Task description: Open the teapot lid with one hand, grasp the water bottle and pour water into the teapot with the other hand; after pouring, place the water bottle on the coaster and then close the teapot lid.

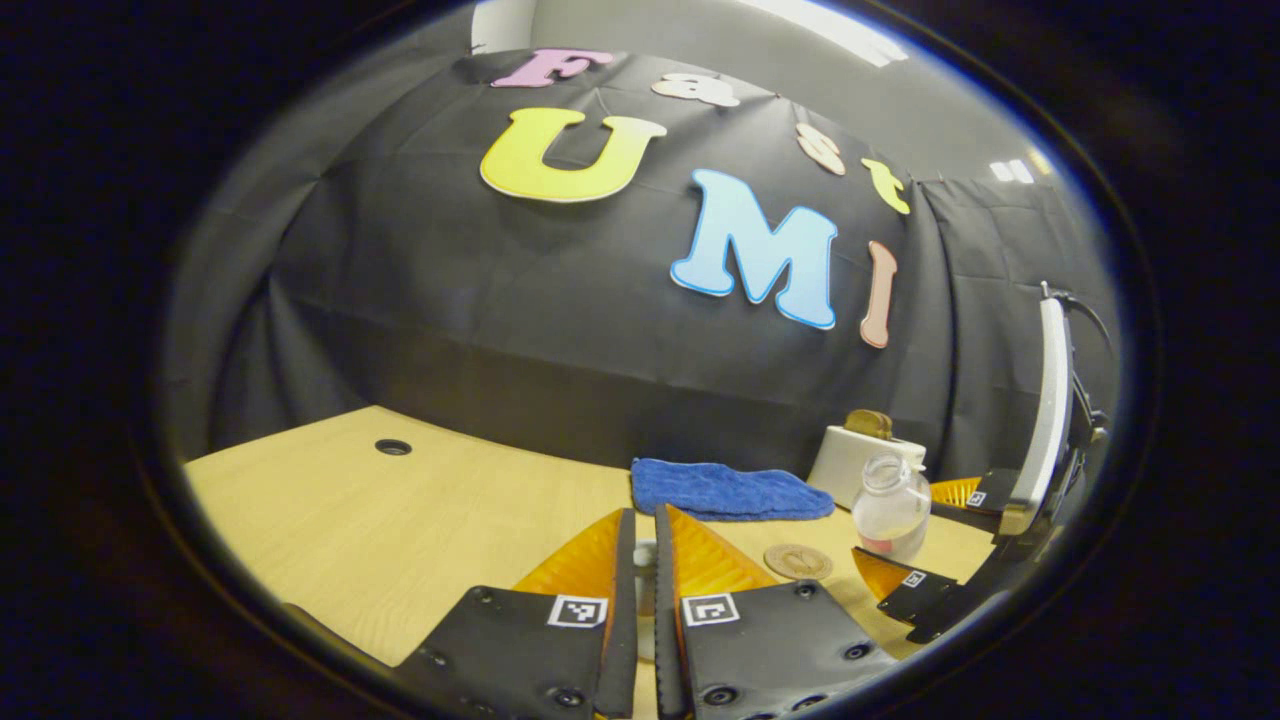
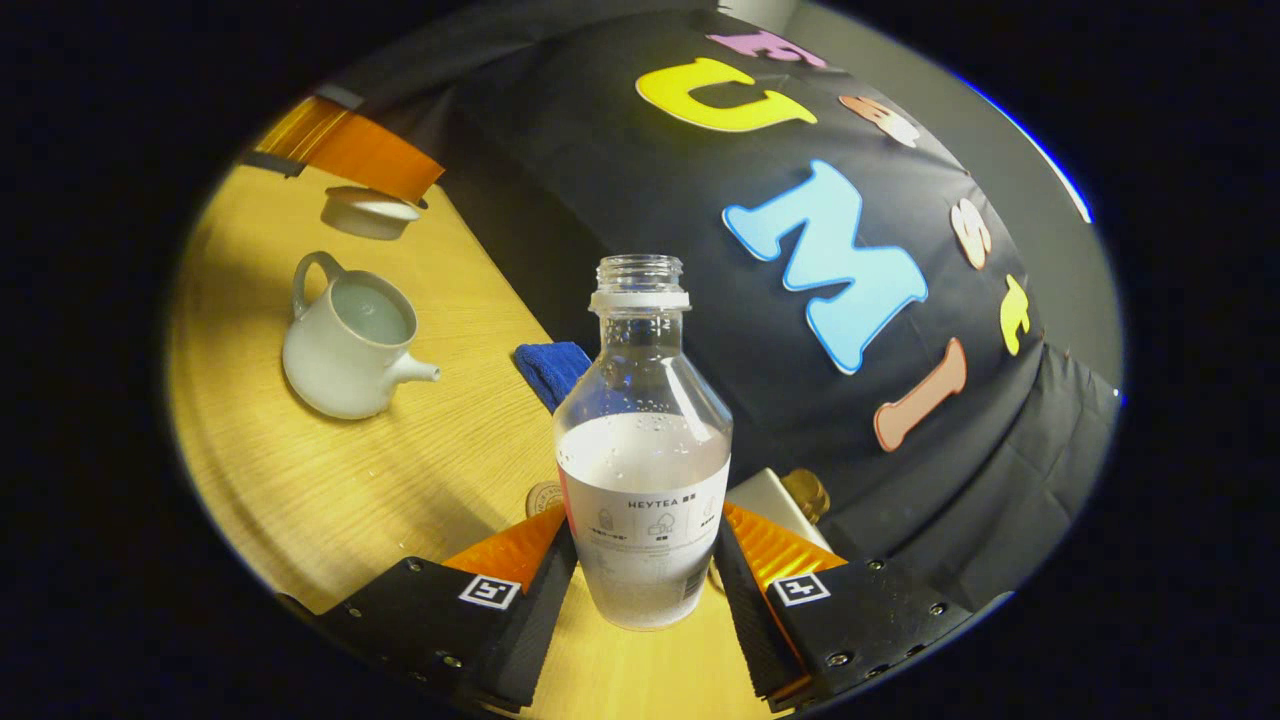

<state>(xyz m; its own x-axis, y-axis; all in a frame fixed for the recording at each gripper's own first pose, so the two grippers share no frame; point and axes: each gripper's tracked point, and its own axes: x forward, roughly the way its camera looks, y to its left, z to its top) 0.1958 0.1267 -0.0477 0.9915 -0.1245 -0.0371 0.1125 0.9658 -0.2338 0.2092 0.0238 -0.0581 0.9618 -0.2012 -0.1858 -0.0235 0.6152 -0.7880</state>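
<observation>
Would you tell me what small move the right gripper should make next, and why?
Probably shift the bottle sideways onto the coaster. The right gripper holds it upright beside the coaster, not on it. The teapot stands open and seems to hold water, while the left gripper holds the lid clear.

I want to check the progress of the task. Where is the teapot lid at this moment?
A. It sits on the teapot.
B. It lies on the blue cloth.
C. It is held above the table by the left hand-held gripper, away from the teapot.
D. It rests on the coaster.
C: in the right gripper view the teapot is open and the lid hangs from the left hand-held gripper.
</observation>
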